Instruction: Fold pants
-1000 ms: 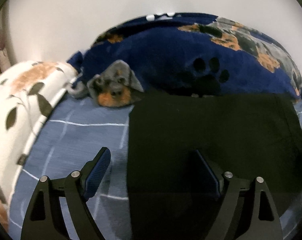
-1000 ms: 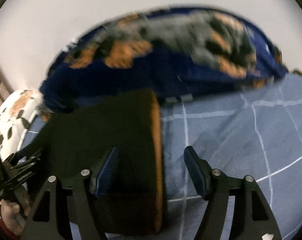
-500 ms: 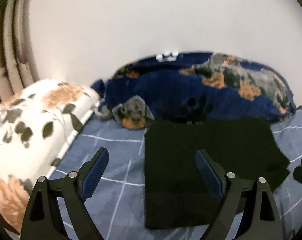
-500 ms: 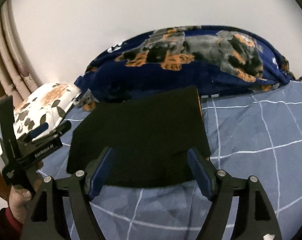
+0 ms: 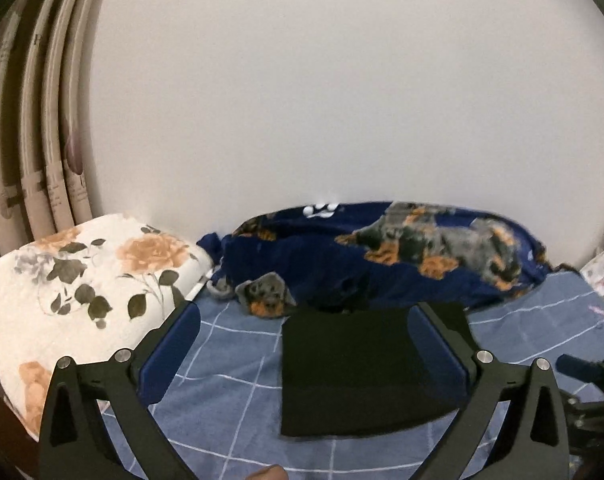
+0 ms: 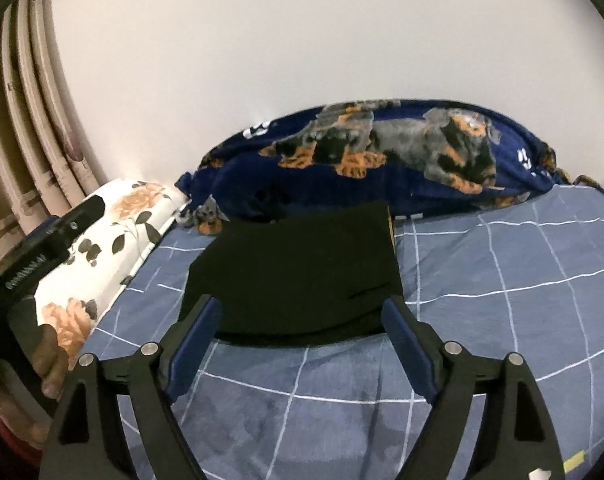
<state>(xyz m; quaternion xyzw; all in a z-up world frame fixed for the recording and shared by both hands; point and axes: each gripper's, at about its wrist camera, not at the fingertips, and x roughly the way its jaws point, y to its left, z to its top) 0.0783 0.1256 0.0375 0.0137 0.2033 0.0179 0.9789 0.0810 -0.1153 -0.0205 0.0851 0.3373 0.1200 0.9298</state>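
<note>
Navy dog-print blanket (image 5: 382, 264) beside floral pillow (image 5: 82, 280) on blue checked sheet (image 6: 502, 280).

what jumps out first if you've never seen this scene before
The black pants lie folded into a flat rectangle mid-bed on the blue checked sheet. Behind them, against the white wall, a navy dog-print blanket is heaped; a floral pillow sits at the left.

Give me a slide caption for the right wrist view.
Folded black pants lie flat on the checked blue sheet, with the right gripper empty above them, its fingers opening.
</note>
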